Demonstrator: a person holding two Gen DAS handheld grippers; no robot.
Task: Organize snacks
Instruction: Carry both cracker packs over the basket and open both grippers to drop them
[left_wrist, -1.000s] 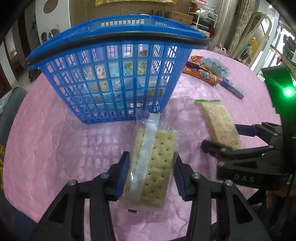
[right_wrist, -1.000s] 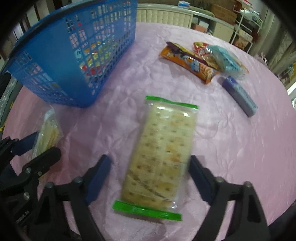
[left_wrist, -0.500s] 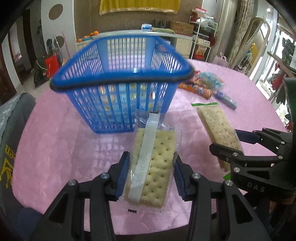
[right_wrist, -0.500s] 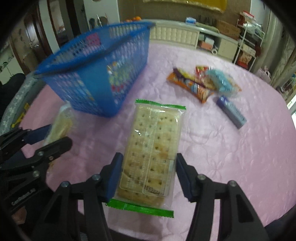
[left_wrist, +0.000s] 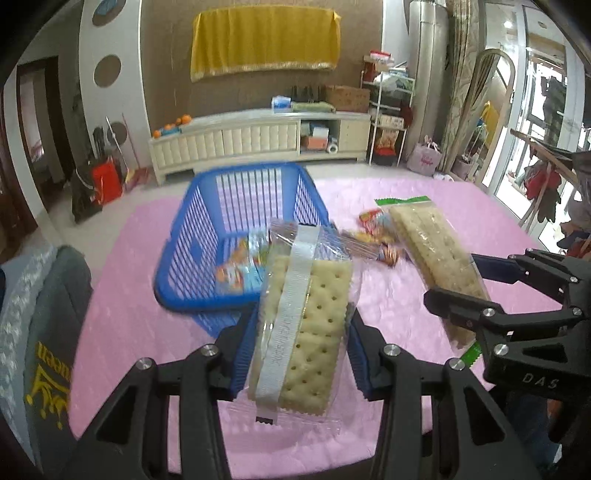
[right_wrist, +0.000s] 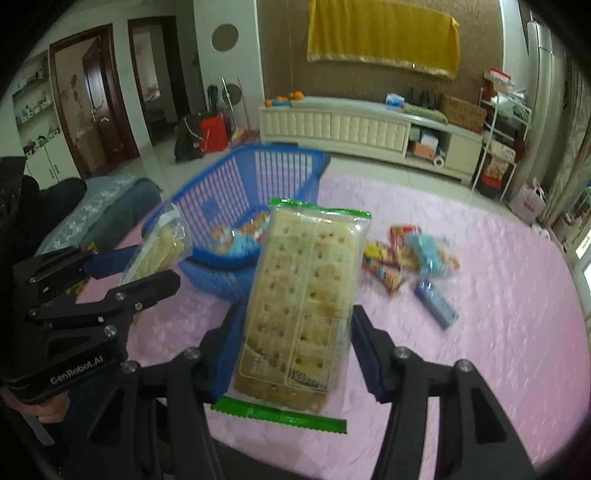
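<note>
My left gripper (left_wrist: 299, 332) is shut on a clear-wrapped cracker pack with a white seam strip (left_wrist: 306, 325) and holds it in the air in front of the blue basket (left_wrist: 192, 254). My right gripper (right_wrist: 295, 332) is shut on a longer cracker pack with green ends (right_wrist: 303, 295), also lifted off the table. Each gripper shows in the other's view: the right one (left_wrist: 480, 291) at the left view's right, the left one (right_wrist: 122, 269) at the right view's left. The basket (right_wrist: 229, 184) holds a few colourful snack packets (right_wrist: 240, 232).
Several loose snack packets (right_wrist: 406, 254) and a purple bar (right_wrist: 436, 302) lie on the pink tablecloth (right_wrist: 498, 295) right of the basket. A grey chair back (left_wrist: 48, 314) stands at the table's left edge. A cabinet lies beyond the table.
Both grippers have risen well above the table with their cracker packs. The right gripper closed on its pack and lifted it off the cloth. The basket's inside now shows from above.
</note>
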